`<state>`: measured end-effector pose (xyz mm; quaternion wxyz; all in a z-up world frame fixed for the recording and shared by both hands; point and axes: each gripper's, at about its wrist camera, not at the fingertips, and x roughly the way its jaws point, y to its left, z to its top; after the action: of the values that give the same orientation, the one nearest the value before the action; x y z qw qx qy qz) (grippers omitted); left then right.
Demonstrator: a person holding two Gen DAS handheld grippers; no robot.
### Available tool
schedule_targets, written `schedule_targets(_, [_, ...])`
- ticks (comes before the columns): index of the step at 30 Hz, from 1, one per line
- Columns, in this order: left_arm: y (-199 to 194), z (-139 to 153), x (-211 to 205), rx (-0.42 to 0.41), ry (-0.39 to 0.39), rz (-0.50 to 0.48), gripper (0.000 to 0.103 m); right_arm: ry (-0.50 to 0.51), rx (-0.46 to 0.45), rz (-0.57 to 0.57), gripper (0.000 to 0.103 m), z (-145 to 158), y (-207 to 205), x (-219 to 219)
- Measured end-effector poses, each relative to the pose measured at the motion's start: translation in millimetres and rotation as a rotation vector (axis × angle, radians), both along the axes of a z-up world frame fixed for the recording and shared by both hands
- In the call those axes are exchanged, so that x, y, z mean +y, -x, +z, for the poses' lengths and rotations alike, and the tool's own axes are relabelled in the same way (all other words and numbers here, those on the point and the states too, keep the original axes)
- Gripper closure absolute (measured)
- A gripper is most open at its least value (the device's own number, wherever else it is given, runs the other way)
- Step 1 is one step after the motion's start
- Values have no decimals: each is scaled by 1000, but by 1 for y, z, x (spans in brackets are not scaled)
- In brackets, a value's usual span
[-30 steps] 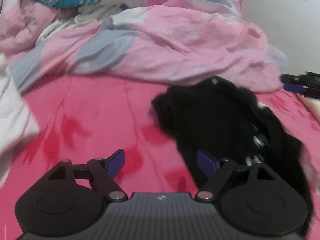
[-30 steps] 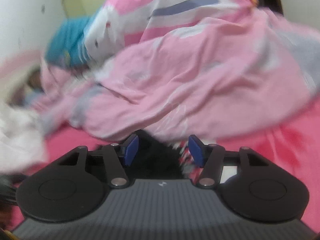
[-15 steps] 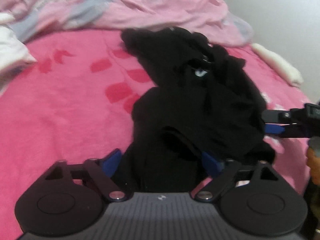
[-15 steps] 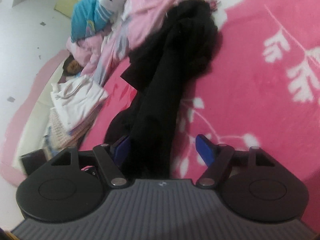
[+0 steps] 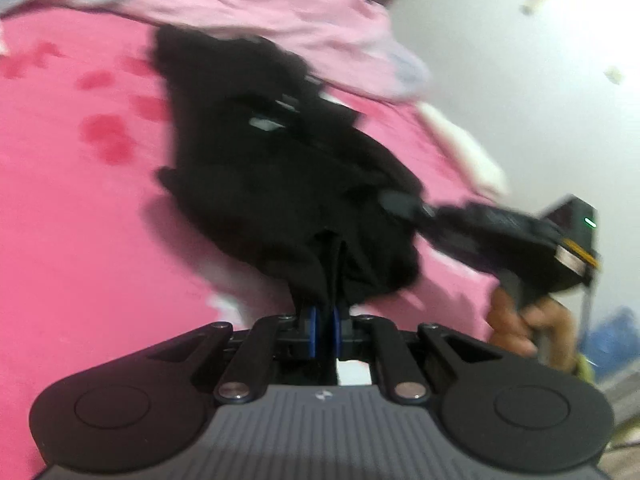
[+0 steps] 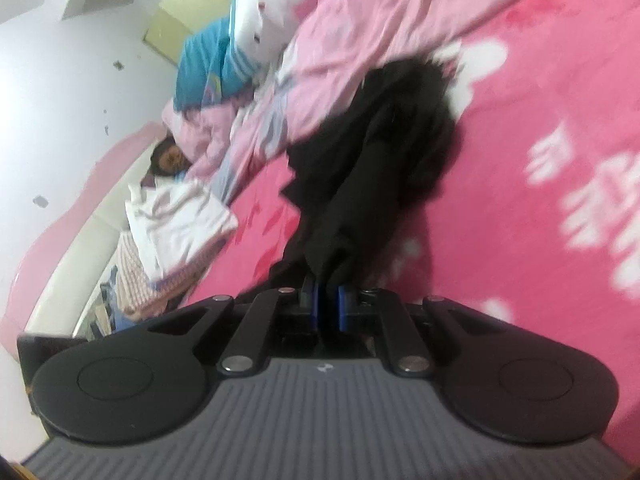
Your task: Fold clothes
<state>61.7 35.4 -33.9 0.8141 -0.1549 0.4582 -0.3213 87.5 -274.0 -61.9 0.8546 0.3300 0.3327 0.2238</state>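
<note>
Black garment, crumpled, lay on the pink bed cover and ran from the centre of the left wrist view down to 6 o'clock. Left gripper: blue pads pressed together, pinching a fold of the garment's near edge. Right gripper: pads likewise closed, pinching another fold, the cloth drawn up from it toward 12 o'clock. In the left view the right gripper's body sat at 3 o'clock, held by a hand. Pale pink quilt, rumpled, lay at 12 o'clock beyond the garment. White folded clothes were stacked at 9 o'clock in the right view. Both views were motion-blurred.
</note>
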Motion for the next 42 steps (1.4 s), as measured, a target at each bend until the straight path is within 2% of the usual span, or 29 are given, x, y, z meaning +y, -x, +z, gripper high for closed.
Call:
schedule_targets(2, [2, -4, -12, -1, 0, -56, 92, 17, -13, -24, 96, 5, 3, -15])
schedule_targets(4, [2, -9, -20, 1, -37, -86, 82, 52, -3, -33, 94, 2, 3, -21])
schedule_targets(6, [2, -9, -20, -18, -77, -75, 52, 95, 29, -58, 89, -6, 5, -26])
schedule_targets(7, [1, -8, -16, -30, -88, -60, 47, 117, 43, -72, 87, -9, 6, -28])
schedule_targets(9, [-1, -3, -5, -57, -97, -21, 37, 154, 58, -100, 72, -14, 10, -34])
schedule_targets(12, [-5, 5, 10, -97, -112, 38, 33, 182, 9, -164, 61, -7, 21, -50])
schedule_targets(16, [-10, 14, 32, -151, -131, 116, 32, 282, -124, -176, 59, 14, 22, -46])
schedule_targets(20, [-26, 13, 11, -230, -180, 107, 33, 403, -243, -85, 57, 29, -1, -15])
schedule_targets(24, [-35, 0, -26, -331, -284, 46, 34, 539, -337, 39, 56, 38, -30, 26])
schedule_targets(28, [-43, -19, -46, -350, -355, 3, 34, 688, -394, 172, 49, 39, -51, 66])
schedule_targets(30, [-46, -30, -49, -334, -377, -5, 35, 740, -395, 226, 45, 35, -61, 83])
schedule_targets(32, [-45, -35, -47, -334, -371, -3, 35, 788, -376, 250, 45, 26, -73, 95])
schedule_targets(34, [-45, -37, -45, -340, -365, -3, 34, 810, -344, 244, 51, 18, -84, 98])
schedule_targets(36, [-44, -38, -44, -345, -365, -6, 34, 802, -311, 228, 93, 12, -93, 96])
schedule_targets(38, [-44, -39, -44, -350, -367, -8, 34, 737, -297, 189, 98, 15, -96, 84])
schedule_targets(42, [-43, -40, -44, -359, -371, -13, 34, 607, -322, 100, 99, 33, -94, 53])
